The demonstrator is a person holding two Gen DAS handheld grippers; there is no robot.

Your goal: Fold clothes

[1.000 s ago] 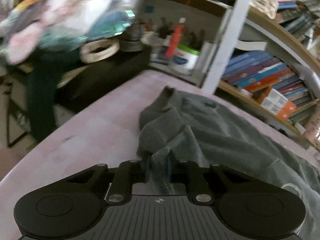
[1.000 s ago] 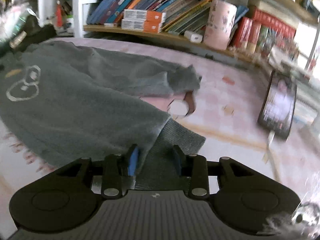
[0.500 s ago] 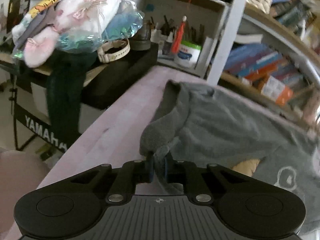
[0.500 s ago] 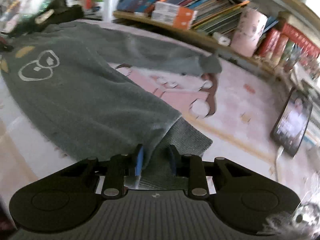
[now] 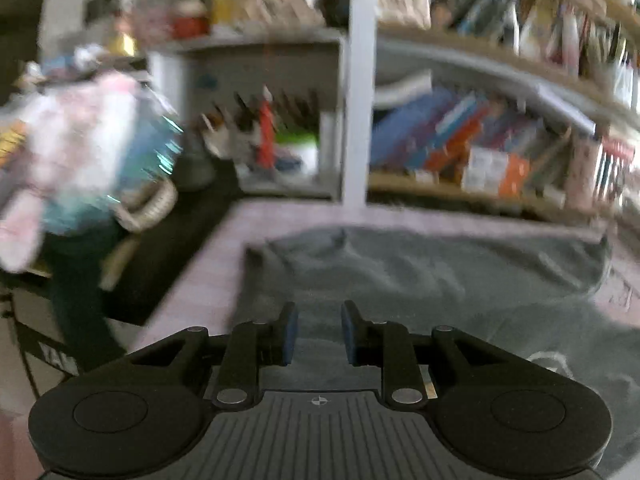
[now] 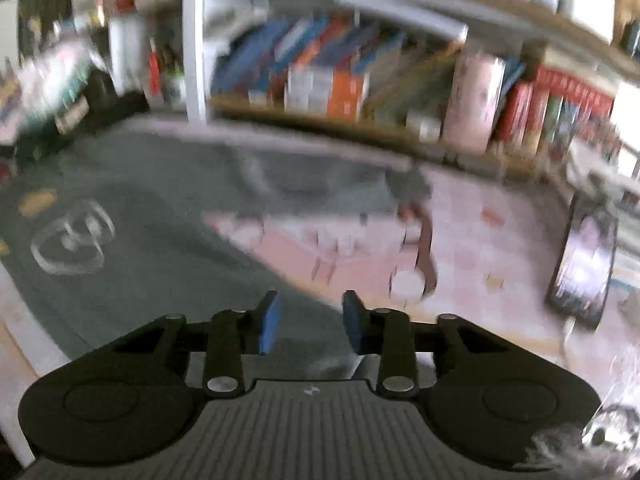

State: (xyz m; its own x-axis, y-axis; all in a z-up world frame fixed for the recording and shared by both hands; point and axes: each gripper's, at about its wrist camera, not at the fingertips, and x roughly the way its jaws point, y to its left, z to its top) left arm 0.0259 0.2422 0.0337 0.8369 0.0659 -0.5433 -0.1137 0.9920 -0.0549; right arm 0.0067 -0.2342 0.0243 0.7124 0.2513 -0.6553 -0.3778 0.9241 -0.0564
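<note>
Both views are heavily smeared by motion blur; only each gripper body in the foreground stays sharp. Light is soft and dim, brightest at the right edge of the right wrist view. Fisheye distortion bends the bookshelves point(image 6: 360, 92) into arcs, with black vignette in the corners. The grey garment point(image 5: 440, 272) reads flat, with no hard shadows

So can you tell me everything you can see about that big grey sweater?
The grey knitted sweater lies spread out on the pink patterned table cover. It looks soft and thick, with a white outlined drawing and a small orange patch on its front. One long sleeve stretches away toward the bookshelf. Both pictures are blurry. The left gripper and right gripper hover open over its near edge, holding nothing.
</note>
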